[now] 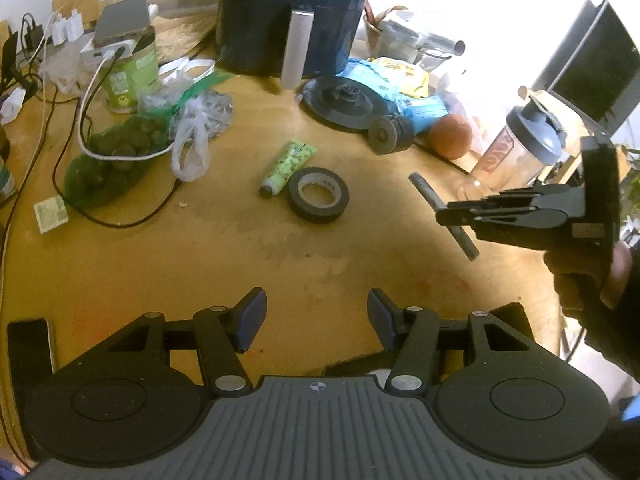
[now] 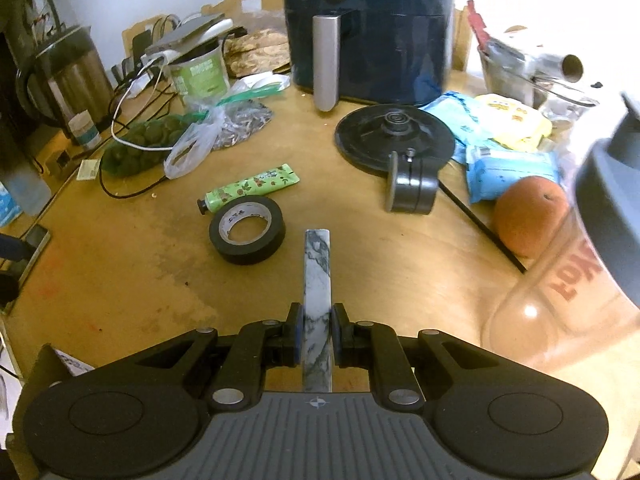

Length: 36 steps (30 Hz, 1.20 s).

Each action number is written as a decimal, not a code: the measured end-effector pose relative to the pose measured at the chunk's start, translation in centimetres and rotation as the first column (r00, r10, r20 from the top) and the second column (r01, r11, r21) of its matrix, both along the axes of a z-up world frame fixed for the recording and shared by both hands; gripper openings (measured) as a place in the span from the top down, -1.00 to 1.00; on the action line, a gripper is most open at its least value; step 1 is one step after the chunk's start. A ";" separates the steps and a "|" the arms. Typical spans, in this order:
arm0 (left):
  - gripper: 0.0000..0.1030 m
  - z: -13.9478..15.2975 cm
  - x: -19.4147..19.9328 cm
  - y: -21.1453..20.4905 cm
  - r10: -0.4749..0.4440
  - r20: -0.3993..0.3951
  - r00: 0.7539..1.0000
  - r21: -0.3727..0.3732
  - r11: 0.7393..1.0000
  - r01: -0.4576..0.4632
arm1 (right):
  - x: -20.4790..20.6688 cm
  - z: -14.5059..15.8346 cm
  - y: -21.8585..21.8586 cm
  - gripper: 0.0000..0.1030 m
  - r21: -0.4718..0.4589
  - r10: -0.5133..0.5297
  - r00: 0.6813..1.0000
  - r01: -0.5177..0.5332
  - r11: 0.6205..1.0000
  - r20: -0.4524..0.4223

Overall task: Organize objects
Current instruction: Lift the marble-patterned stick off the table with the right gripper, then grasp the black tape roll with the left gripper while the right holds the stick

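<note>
My right gripper [image 2: 317, 332] is shut on a flat marble-patterned bar [image 2: 318, 268], which sticks out forward above the wooden table [image 2: 120, 280]. In the left wrist view that gripper [image 1: 444, 216] hangs at the right with the bar [image 1: 424, 188] looking dark and slanted, a hand behind it. My left gripper [image 1: 316, 314] stands open over bare table with nothing between its fingers. A black tape roll [image 1: 318, 195] [image 2: 247, 229] lies mid-table, and a green tube [image 1: 289, 166] [image 2: 250, 190] touches its far side.
A dark air fryer [image 2: 372, 28] stands at the back. A black disc [image 2: 394, 136] and a caster wheel [image 2: 412, 186] lie before it. An orange [image 2: 528, 216], snack packs and a clear shaker bottle [image 2: 580, 280] crowd the right. A green net bag [image 1: 116, 156], cables and a can fill the left.
</note>
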<state>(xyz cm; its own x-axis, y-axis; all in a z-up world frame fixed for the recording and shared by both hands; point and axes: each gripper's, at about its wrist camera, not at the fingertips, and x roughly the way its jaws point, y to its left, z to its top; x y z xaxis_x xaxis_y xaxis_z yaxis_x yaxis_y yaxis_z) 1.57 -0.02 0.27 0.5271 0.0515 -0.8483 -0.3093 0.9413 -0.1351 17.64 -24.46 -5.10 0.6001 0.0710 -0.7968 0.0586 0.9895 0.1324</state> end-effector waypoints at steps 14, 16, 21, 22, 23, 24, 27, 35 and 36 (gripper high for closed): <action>-0.07 0.2 3.5 -0.3 -0.066 0.025 0.997 0.034 0.997 0.065 | -3.6 1.0 -1.3 0.68 0.047 -0.100 0.995 0.099 0.994 0.021; -0.07 0.2 4.2 -0.3 -0.076 0.029 0.997 0.039 0.996 0.075 | -4.0 1.1 -1.6 0.68 0.052 -0.113 0.993 0.112 0.992 0.022; -0.07 0.1 5.5 -0.2 -0.093 0.036 0.995 0.052 0.994 0.091 | -4.8 1.3 -2.1 0.68 0.054 -0.142 0.990 0.140 0.989 0.025; -0.07 0.0 5.8 -0.1 -0.096 0.036 0.995 0.055 0.994 0.094 | -4.9 1.3 -2.2 0.68 0.056 -0.148 0.989 0.146 0.988 0.026; -0.07 -0.1 6.1 -0.1 -0.098 0.035 0.995 0.057 0.994 0.096 | -5.0 1.3 -2.3 0.68 0.057 -0.153 0.988 0.151 0.987 0.026; -0.07 -0.2 6.3 -0.1 -0.101 0.034 0.994 0.058 0.993 0.099 | -5.2 1.4 -2.4 0.68 0.058 -0.159 0.987 0.157 0.986 0.027; -0.07 -0.6 7.1 0.0 -0.113 0.029 0.993 0.064 0.992 0.111 | -5.6 1.4 -2.7 0.68 0.063 -0.178 0.984 0.176 0.982 0.027; -0.07 -2.2 8.9 0.2 -0.141 0.015 0.990 0.076 0.987 0.140 | -6.2 1.4 -3.3 0.68 0.077 -0.222 0.975 0.219 0.973 0.025; -0.08 -2.4 9.2 0.2 -0.146 0.014 0.989 0.078 0.986 0.145 | -6.2 1.4 -3.4 0.68 0.078 -0.226 0.974 0.224 0.972 0.026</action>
